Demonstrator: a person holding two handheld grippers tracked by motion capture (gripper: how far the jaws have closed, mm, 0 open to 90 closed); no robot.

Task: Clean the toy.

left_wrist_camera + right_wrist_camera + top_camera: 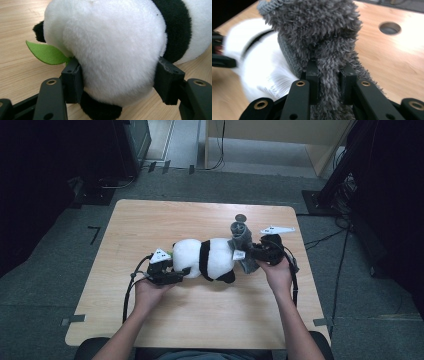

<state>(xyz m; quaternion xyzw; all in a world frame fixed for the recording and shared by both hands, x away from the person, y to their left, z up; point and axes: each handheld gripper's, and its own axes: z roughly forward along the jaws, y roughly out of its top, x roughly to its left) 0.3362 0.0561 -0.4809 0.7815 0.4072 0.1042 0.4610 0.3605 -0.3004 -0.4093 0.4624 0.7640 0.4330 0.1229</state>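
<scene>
My left gripper (117,82) has its two black jaws spread around the white rump end of the plush panda (112,50), pads pressing into the fur on both sides, so it is clamped on the toy. A green felt leaf (46,53) sticks out beside the near jaw. My right gripper (329,82) has its jaws pressed close together on a fold of the fuzzy grey sock (319,32), the fabric bunched between the pads and rising above them, its ribbed cuff at the top.

From the high view, the left gripper (170,272) sits at the panda's (207,257) left end and the right gripper (262,251) at its right end, where the grey sock (241,240) stands upright against the toy. The panda lies on its side across the middle of the wooden table (200,320), black band around its body, a white tag near the sock. My left hand (147,292) and right hand (277,272) hold the grippers from the near edge. A round hole (390,28) in the tabletop lies beyond the sock
</scene>
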